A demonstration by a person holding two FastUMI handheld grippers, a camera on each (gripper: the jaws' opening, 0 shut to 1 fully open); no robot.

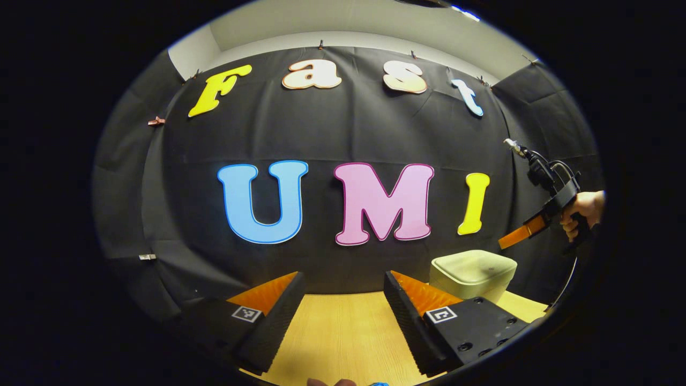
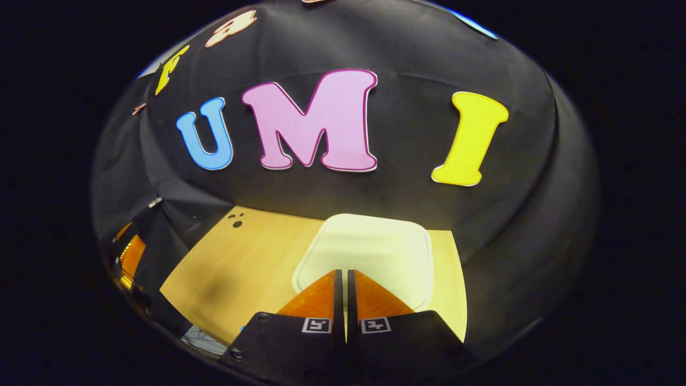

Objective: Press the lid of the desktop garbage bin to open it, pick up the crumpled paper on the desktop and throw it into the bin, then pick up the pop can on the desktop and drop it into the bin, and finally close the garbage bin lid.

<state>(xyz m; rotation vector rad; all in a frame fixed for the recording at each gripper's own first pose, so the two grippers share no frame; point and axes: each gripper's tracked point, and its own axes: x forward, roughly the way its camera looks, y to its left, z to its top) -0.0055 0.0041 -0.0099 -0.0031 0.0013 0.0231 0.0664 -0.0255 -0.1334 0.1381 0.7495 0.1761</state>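
Right gripper view: unlabelled bin lid [image 2: 375,246].

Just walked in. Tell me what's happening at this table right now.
A person holds a gripper in each hand over a wooden table. The right gripper, fingers together and holding nothing, is poised above the closed lid of the desktop garbage bin, apparently about to press it open. The left gripper is open and empty, held back to the left of the bin. Nothing has gone into the bin yet, judging by the shut lid.
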